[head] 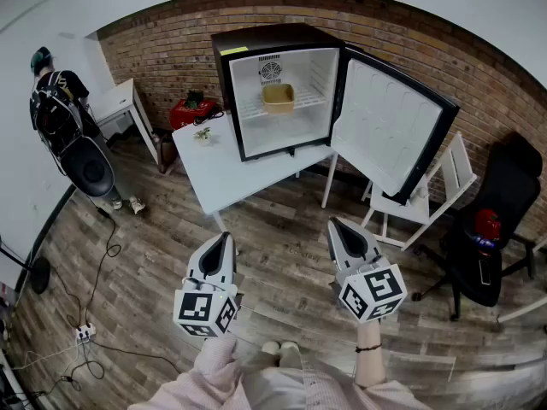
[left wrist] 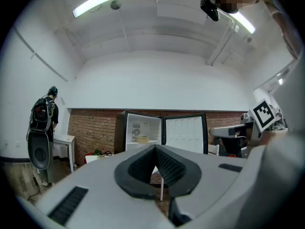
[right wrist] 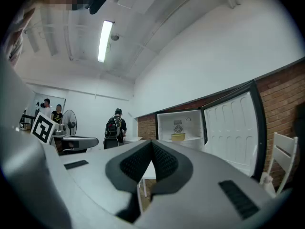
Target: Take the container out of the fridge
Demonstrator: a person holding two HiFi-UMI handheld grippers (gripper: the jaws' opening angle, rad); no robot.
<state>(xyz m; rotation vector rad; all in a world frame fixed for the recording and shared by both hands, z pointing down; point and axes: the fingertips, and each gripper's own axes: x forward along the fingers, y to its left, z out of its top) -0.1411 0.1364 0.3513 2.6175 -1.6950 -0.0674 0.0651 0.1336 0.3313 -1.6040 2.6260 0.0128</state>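
Before the fridge [head: 256,39], left tongs [head: 226,237] parallel right tongs [head: 335,224].

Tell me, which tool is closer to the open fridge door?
Right. The right tool hangs over the floor in front of the fridge door, a bit to its left. The left tool is farther left, before the white table.

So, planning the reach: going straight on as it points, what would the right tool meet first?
The right tool would probably meet the white table, just below the open fridge; nothing nearer shows, though depth is unclear.
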